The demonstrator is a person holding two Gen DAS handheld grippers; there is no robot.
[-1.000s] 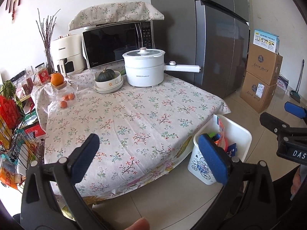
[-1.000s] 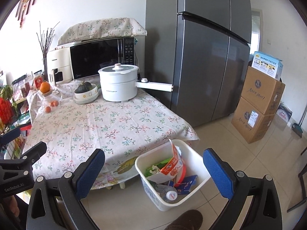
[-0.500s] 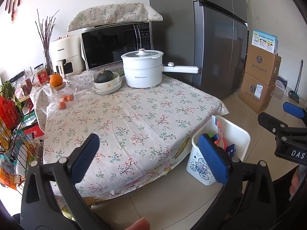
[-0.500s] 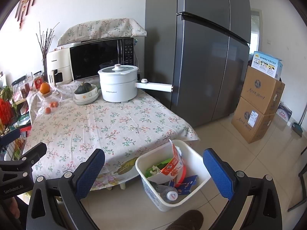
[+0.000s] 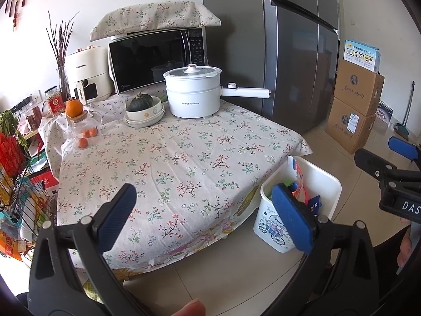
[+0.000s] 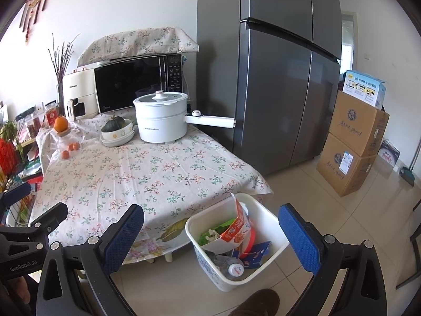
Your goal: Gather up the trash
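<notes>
Trash sits in the white bin [image 6: 234, 250] on the floor at the table's [image 6: 147, 173] five o'clock corner, apparently placed for easy drops. Left gripper [image 5: 208, 217] and right gripper [image 6: 210, 235] gape wide, empty, raised above it.

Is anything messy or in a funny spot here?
Nothing is spilled or broken. One small oddity: the white pot's handle sticks out past the table edge toward the fridge, where it could get bumped. The trash sits inside the white bin.
</notes>
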